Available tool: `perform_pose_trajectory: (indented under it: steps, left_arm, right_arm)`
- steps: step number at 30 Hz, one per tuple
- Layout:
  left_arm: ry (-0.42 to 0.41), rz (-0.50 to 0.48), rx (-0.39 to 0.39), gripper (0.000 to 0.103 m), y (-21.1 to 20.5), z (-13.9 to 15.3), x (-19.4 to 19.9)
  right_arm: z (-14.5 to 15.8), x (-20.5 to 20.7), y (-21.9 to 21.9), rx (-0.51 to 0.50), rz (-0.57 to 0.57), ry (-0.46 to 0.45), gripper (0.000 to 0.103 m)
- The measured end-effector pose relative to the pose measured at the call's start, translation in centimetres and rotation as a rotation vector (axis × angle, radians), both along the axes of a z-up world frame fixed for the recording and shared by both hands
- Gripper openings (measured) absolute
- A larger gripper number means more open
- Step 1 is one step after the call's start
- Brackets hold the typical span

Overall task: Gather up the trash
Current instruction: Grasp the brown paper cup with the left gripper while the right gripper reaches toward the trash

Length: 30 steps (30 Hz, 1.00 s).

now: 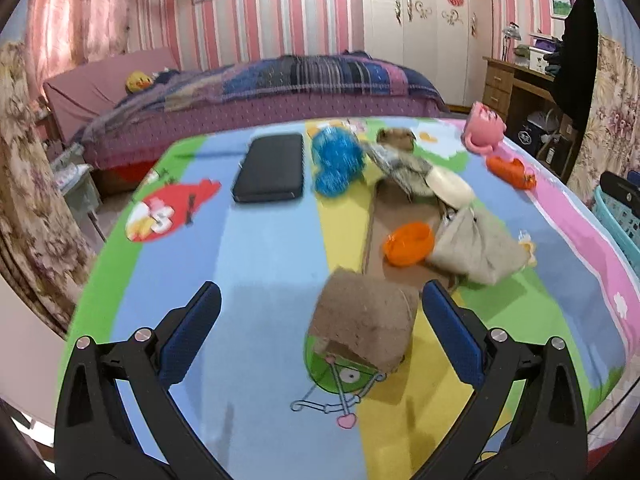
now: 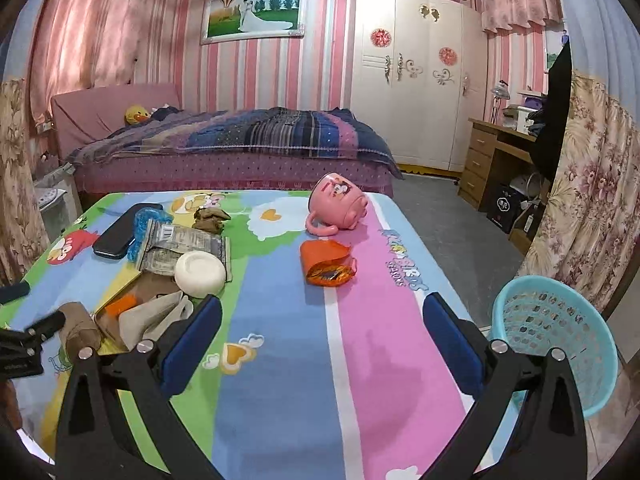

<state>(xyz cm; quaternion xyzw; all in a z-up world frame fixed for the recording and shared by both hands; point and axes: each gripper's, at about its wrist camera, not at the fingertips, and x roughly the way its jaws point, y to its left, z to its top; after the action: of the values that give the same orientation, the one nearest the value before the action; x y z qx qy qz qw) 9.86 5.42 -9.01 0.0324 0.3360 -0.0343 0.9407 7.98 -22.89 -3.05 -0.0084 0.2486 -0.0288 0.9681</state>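
Brown cardboard scrap (image 1: 362, 320) between wide-open left tool (image 1: 320, 336) fingers: light, floppy, pinch raised edge. Right tool (image 2: 322, 340) wide, empty over worktop (image 2: 280, 360).

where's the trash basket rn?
In the right wrist view, the teal basket sits on the floor off the table's right edge, just beyond the open right tool; the orange wrapper is the nearest trash.

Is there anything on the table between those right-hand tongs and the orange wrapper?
Nothing. In the right wrist view, the stretch from the open right tongs up to the orange wrapper is bare striped tablecloth.
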Motion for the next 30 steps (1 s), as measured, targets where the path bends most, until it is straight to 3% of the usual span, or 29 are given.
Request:
perform_pose_trajectory:
  steps: [2, 8, 13, 20, 30]
  left_arm:
    - [0.019, -0.015, -0.012, 0.094, -0.2, -0.5, 0.4]
    - [0.048, -0.100, -0.055, 0.057, -1.0, -0.8, 0.7]
    - [0.007, -0.088, -0.005, 0.056, -1.1, 0.1, 0.0]
    - [-0.082, 0.028, 0.032, 0.056, 1.7, 3.2, 1.0]
    - [-0.141, 0.131, 0.035, 0.056, 5.2, 5.5, 2.6]
  right_arm:
    - [-0.2, 0.1, -0.1, 0.001, -0.001, 0.005, 0.098]
    - [-0.9, 0.8, 0.2, -0.007, 0.022, 0.036, 0.098]
    - [-1.4, 1.2, 1.4, -0.007, 0.056, 0.056, 0.098]
    - [-2.4, 2.6, 4.8, -0.008, 0.124, 0.097, 0.098]
    - [-4.5, 4.9, 9.4, 0.005, 0.189, 0.189, 0.097]
